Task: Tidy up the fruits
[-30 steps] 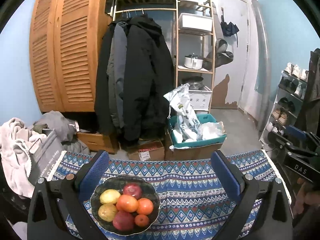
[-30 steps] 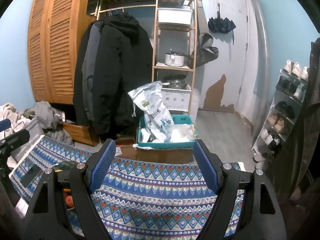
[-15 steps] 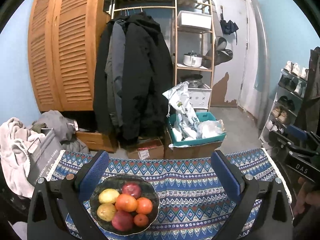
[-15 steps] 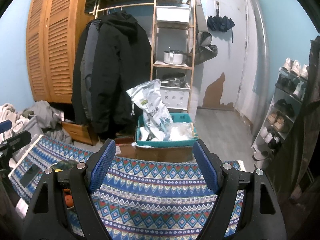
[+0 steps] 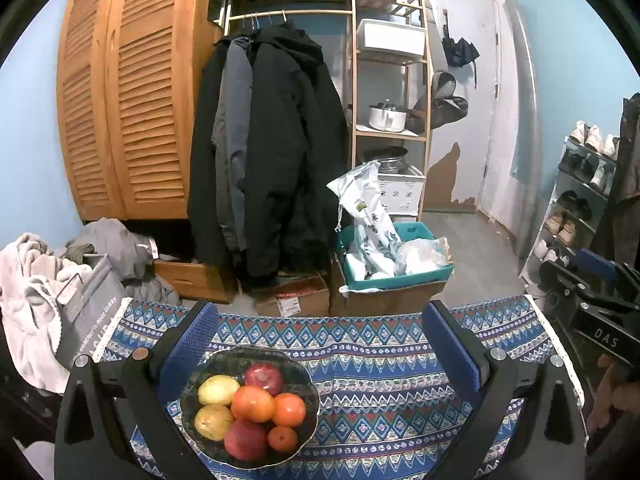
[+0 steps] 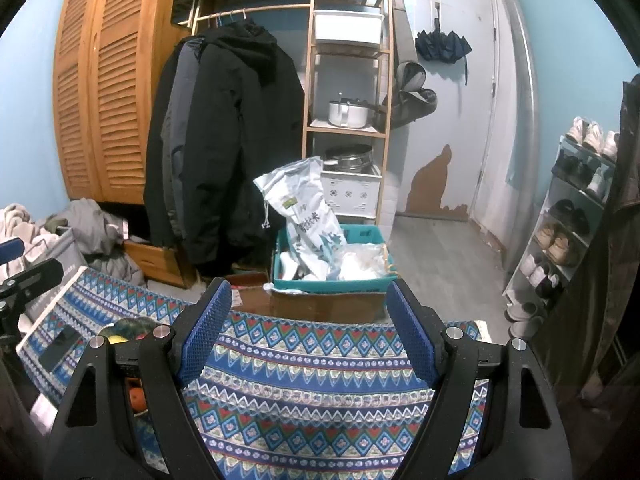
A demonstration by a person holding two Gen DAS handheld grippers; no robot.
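Almost nothing has been moved since the earlier frames; the views have only drifted slightly. The fruits [image 5: 252, 410] are piled in a dark bowl [image 5: 308, 380] set on the patterned tabletop [image 5: 380, 384], between the fingers of the left gripper [image 5: 320, 340], which are spread wide with nothing held. The right gripper [image 6: 306, 336] is likewise held wide open and empty over the cloth, with the bowl glimpsed at its left behind a finger.
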